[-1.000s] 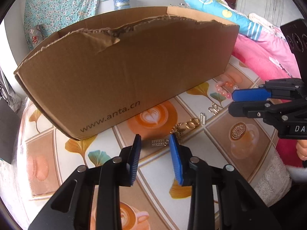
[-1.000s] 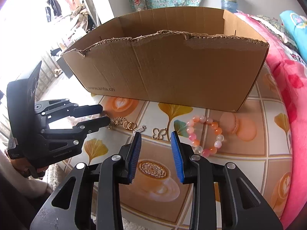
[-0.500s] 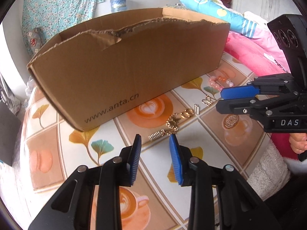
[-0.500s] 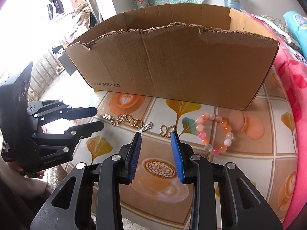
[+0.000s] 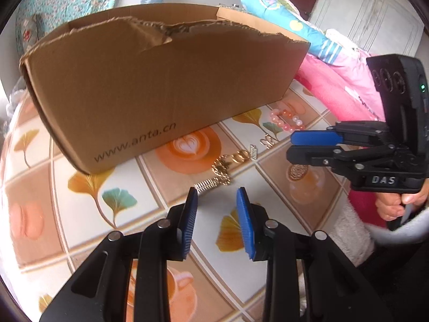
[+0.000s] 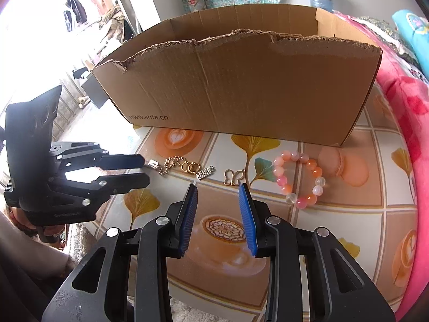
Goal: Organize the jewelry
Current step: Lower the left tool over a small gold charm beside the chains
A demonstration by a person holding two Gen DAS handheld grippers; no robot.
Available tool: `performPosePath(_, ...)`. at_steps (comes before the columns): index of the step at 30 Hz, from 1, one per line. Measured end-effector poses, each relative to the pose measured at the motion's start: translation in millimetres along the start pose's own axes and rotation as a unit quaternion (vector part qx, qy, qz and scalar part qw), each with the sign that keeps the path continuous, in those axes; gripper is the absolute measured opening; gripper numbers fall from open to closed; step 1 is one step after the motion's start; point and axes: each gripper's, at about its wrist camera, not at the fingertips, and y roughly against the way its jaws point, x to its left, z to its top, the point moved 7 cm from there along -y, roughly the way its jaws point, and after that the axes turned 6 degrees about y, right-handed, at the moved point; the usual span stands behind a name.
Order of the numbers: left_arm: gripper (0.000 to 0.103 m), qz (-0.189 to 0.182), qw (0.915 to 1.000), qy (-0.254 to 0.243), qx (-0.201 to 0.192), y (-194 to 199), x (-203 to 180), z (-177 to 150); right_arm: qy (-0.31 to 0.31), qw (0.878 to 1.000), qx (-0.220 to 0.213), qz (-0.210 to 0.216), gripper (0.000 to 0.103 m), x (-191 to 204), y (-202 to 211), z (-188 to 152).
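Note:
Jewelry lies in a row on the patterned tablecloth in front of a cardboard box. From left to right there is a gold chain with a silver clasp, linked gold rings, a small silver charm, a gold butterfly and a pink and orange bead bracelet. My left gripper hovers open just short of the chain, nothing between its pads. My right gripper stands open and holds nothing, just short of the charm and butterfly. Each gripper shows in the other's view: the left gripper, the right gripper.
The box has a torn top edge and stands close behind the jewelry. Pink bedding borders the cloth on the right. A hand holds the right gripper's handle. A fluffy white edge lies at the near side.
The left gripper has tipped and drawn back slightly, so the silver clasp now lies just beyond its fingertips instead of between them. The right gripper and all the jewelry have stayed put.

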Motion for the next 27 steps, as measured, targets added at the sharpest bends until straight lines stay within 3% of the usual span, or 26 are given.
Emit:
performPosePath(2, 0.029, -0.003, 1.0, 0.005, 0.002, 1.0, -1.4, -2.1, 0.0, 1.0, 0.001, 0.0, 0.031, -1.0, 0.4, 0.1)
performPosePath(6, 0.029, 0.027, 0.9991, -0.025, -0.022, 4.2, -2.1, 3.1, 0.001, 1.0, 0.0, 0.001, 0.031, -1.3, 1.2, 1.1)
performPosePath(12, 0.029, 0.009, 0.9978, -0.061, -0.025, -10.3, -12.8, 17.2, -0.004, 1.0, -0.001, 0.002, 0.031, 0.4, -0.3, 1.5)
performPosePath(24, 0.029, -0.031, 0.9993, 0.008, 0.017, -6.8, -6.7, 2.6, -0.014, 1.0, 0.003, 0.006, 0.031, -6.7, -4.4, -0.9)
performPosePath(27, 0.029, -0.013, 0.9998, 0.006, 0.016, -5.6, -7.0, 1.9, -0.01, 1.0, 0.002, 0.004, 0.031, -4.0, -5.4, 0.1)
